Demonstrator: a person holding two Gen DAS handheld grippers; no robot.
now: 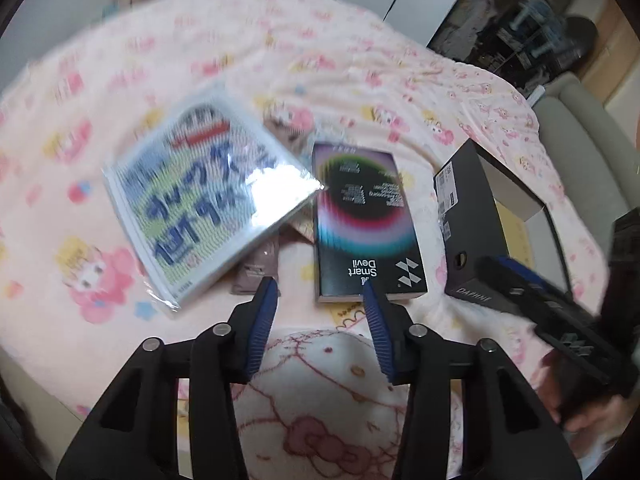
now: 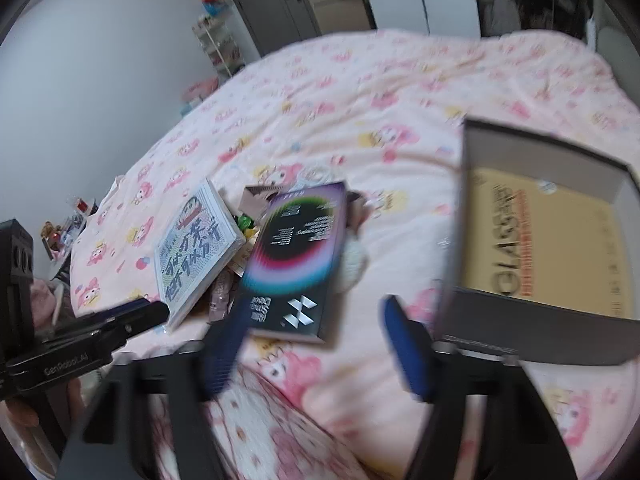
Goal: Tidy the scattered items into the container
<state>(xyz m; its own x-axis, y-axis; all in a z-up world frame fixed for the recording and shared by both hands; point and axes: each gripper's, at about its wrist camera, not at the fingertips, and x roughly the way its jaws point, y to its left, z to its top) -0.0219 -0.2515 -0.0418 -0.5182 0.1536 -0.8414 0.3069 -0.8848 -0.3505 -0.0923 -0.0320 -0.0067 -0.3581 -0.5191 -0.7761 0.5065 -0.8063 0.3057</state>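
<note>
Clutter sits mid-bed on the pink cartoon-print blanket: a plastic-wrapped book overlapping small brown packets, just beside a black "Smart Devil" box. To their right the dark DAPHNE shoebox stands open, a tan "GLASS" package lying inside. Left gripper and right gripper both hover over the blanket, jaws apart, holding nothing.

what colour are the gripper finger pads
Dark blue, ribbed pads on black gripper bodies; sharpest in the left wrist view.
</note>
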